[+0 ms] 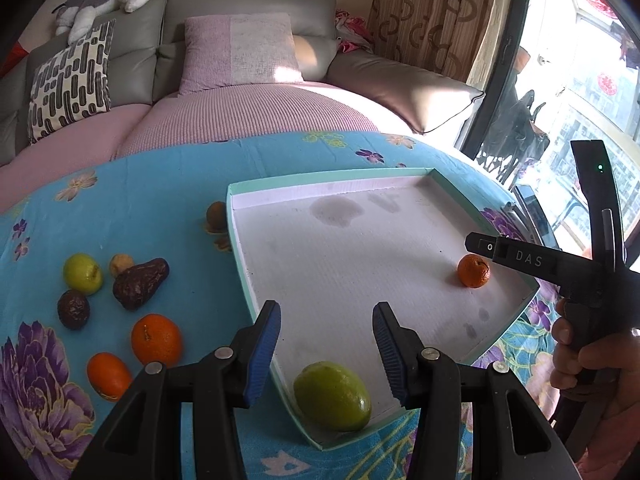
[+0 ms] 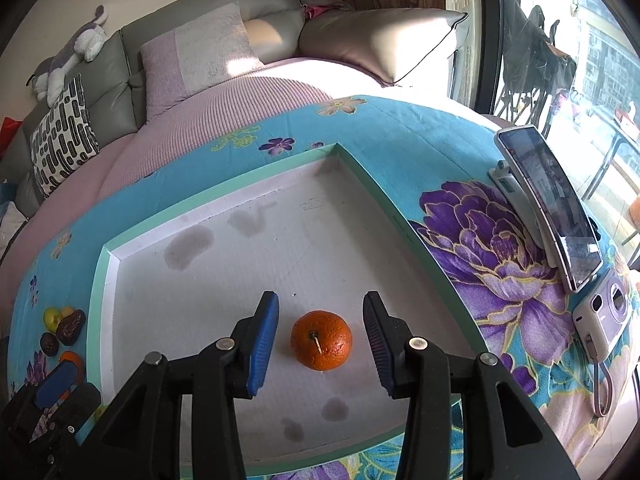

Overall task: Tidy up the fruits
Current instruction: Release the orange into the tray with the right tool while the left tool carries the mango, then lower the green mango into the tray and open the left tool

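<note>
A shallow white tray with a mint rim (image 1: 236,232) (image 2: 105,264) lies on the blue floral cloth. In the left wrist view my left gripper (image 1: 326,344) is open above the tray's near corner, where a green fruit (image 1: 332,396) lies free between and below its fingers. A small orange (image 1: 473,271) (image 2: 321,340) rests in the tray. My right gripper (image 2: 321,338) is open with the orange between its blue pads, untouched. Left of the tray lie a green apple (image 1: 83,273), a dark avocado (image 1: 139,282), a dark round fruit (image 1: 73,309) and two oranges (image 1: 157,339).
A phone on a stand (image 2: 552,208) and a small lilac camera (image 2: 604,312) sit on the cloth right of the tray. A brown fruit (image 1: 216,216) lies by the tray's left rim. A hand (image 1: 580,356) holds the right gripper's handle. A sofa with cushions (image 1: 240,52) stands behind.
</note>
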A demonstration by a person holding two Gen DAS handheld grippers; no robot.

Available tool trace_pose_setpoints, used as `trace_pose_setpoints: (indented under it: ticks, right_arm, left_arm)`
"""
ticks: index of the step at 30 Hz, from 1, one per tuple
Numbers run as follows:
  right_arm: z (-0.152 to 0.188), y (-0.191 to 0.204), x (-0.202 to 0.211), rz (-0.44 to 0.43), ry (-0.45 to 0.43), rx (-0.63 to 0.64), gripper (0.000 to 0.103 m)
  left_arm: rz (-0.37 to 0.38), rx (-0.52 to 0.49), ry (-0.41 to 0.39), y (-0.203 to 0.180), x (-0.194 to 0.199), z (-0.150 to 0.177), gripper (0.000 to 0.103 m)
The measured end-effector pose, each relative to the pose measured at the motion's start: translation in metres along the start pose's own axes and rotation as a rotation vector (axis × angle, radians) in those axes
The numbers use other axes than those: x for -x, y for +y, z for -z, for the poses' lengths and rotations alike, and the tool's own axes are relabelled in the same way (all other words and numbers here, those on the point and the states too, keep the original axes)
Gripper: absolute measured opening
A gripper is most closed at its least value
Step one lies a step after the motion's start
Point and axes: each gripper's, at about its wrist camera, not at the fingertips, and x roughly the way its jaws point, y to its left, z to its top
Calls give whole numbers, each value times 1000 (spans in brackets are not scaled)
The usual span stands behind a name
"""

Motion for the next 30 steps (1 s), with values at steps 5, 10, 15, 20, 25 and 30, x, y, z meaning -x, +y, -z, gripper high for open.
trace_pose_setpoints:
  ticks: [5,10,15,20,25,30]
  right_arm:
    - [0,5,3,-10,-11,19,45]
    - [2,17,4,-28,-14,46,45]
    - [8,41,5,-60,-16,107,45]
    - [16,70,5,-101,-9,183,45]
    - [23,91,7,-118,-11,244,45]
    - [27,98,3,-134,-15,266,46]
  left_arm:
    - [-41,44,-13,17,4,-1,52]
    - [-141,95,-7,42,6,0,52]
    - [-223,178,6,76,13,6,52]
    - [-291,263,14,107,23,14,52]
    - [-330,319,17,126,29,21,52]
    - [-350,355,40,136,29,26,68]
